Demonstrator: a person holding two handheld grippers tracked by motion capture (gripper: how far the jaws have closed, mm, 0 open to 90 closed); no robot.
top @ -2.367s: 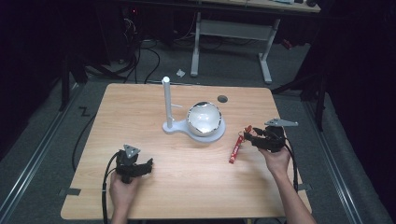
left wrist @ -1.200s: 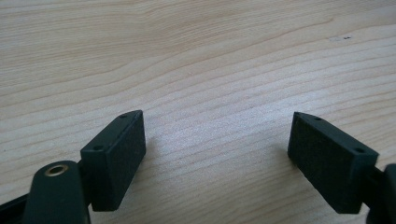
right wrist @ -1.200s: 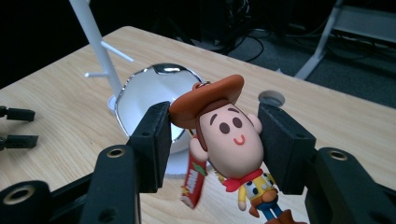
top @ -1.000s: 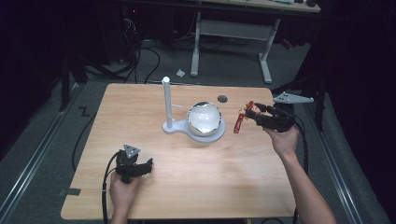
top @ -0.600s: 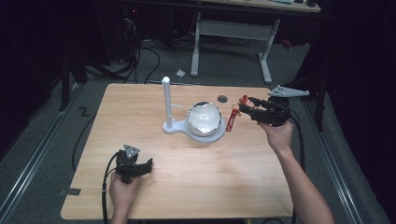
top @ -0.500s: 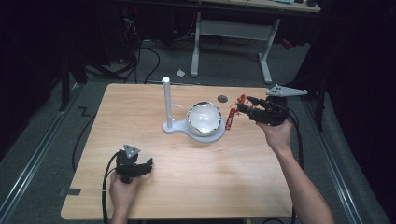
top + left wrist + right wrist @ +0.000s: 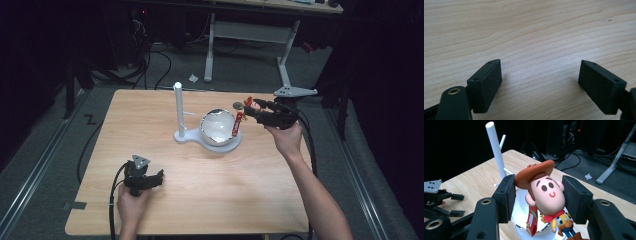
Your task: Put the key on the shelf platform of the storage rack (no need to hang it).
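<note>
A cowboy toy figure (image 7: 546, 192) with a brown hat and a red hang tag (image 7: 238, 123) is clamped by the head in my right gripper (image 7: 537, 197). In the high view that gripper (image 7: 251, 109) is raised at the right rim of a shiny white bowl (image 7: 218, 127), and the tag dangles beside the bowl. The bowl (image 7: 521, 212) sits on a white base with an upright white post (image 7: 178, 107). My left gripper (image 7: 156, 176) rests low on the wooden table (image 7: 250, 190) near its front left. Its jaws (image 7: 540, 80) stand wide apart over bare wood.
A small dark disc (image 7: 237, 105) lies on the table behind the bowl. The post (image 7: 495, 145) stands left of the bowl. A metal desk frame (image 7: 250, 35) and cables are on the floor beyond the far edge. The person's right forearm (image 7: 310, 190) crosses the table's right side.
The right gripper has carried the toy up and to the left, from beside the bowl's right to its rim. The left gripper has stayed in place.
</note>
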